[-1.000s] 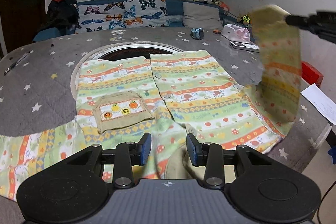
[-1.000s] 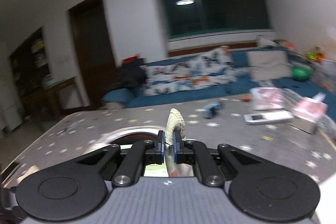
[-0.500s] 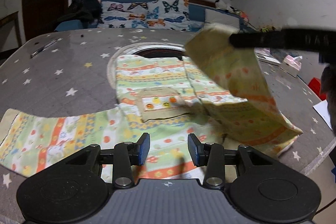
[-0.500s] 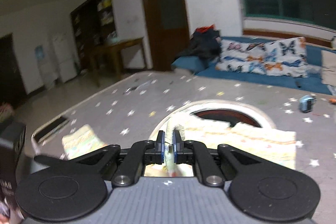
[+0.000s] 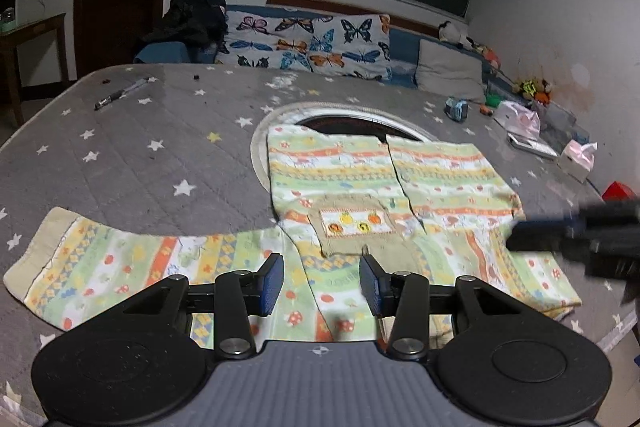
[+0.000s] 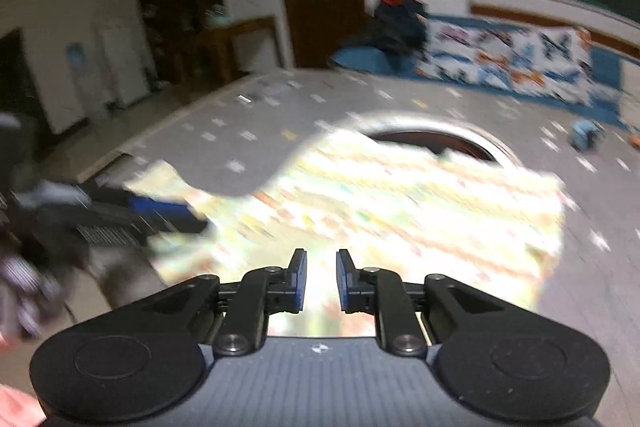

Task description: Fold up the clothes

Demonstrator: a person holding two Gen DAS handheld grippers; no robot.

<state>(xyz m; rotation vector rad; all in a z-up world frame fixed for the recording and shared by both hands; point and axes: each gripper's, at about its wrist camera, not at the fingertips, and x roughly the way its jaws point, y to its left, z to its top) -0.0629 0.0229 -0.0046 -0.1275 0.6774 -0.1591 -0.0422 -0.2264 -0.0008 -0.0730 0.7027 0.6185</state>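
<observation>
Patterned shirt (image 5: pixel 384 183) flat, both hand-held grippers (image 5: pixel 321 281) (image 6: pixel 321 281) parted, empty

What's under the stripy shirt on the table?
Under the shirt lie the grey starry cover and a round hole. The hole's covered near part can't be seen.

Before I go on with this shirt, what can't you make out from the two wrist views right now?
- Right wrist view: motion blur smears the shirt; folds and edges unreadable.
- Left wrist view: the left gripper body covers the shirt's near edge.
- Left wrist view: the right gripper is a blurred dark shape cut by the right edge; whether it touches the cloth is unclear.
- Left wrist view: the white box far right is too small to identify.
</observation>
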